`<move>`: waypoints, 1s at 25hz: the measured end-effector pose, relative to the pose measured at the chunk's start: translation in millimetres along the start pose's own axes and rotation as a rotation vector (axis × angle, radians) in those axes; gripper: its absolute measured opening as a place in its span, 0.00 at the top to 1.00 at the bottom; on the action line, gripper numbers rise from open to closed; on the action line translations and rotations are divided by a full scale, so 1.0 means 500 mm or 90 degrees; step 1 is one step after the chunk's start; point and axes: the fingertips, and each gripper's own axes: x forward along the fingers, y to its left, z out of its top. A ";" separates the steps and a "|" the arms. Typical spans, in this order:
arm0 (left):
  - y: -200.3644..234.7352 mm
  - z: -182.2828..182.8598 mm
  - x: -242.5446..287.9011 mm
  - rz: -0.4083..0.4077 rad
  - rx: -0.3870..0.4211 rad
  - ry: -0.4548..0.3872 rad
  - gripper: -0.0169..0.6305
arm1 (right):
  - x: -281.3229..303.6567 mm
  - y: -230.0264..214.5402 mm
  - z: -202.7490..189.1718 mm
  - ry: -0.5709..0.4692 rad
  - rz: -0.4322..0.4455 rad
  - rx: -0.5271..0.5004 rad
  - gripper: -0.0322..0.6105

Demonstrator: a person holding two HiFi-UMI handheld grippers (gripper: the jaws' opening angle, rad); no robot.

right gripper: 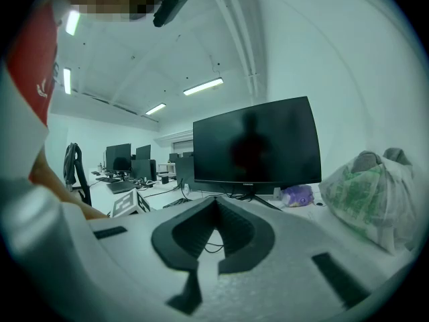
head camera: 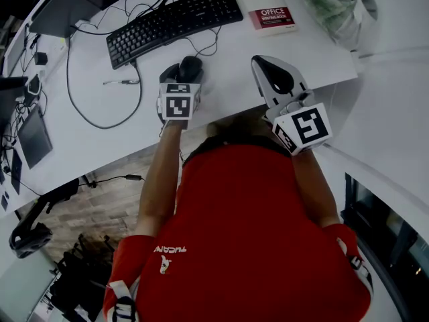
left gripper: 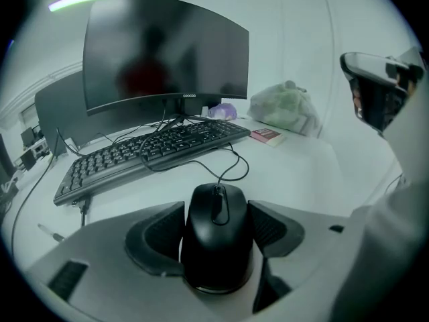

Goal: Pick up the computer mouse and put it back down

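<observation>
- Red shirt (head camera: 234, 233) of the person fills the foreground, on the near side of the long black keyboard (head camera: 174, 24).
- Left gripper (head camera: 182, 72) is clamped on the glossy black corded computer mouse (left gripper: 218, 240), just in front of the keyboard over the white bench (head camera: 221, 92).
- The mouse is rounded, with a scroll wheel on top and a thin black cable (left gripper: 231, 166) looping toward the keyboard.
- Right gripper (right gripper: 216, 205), in front and to the right of the keyboard, has its jaws together with nothing between them.

Cool ceiling strip lights (right gripper: 203, 86); dim head view, fisheye edges darkly vignetted.
</observation>
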 end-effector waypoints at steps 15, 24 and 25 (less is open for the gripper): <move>-0.005 0.040 -0.061 -0.018 -0.020 -0.060 0.54 | -0.013 0.007 0.009 -0.017 0.005 0.000 0.94; -0.049 0.213 -0.257 -0.067 -0.051 -0.299 0.55 | -0.021 0.032 0.054 -0.059 0.034 0.022 0.94; -0.057 0.233 -0.284 -0.074 -0.048 -0.335 0.56 | -0.022 0.035 0.061 -0.065 0.038 0.024 0.94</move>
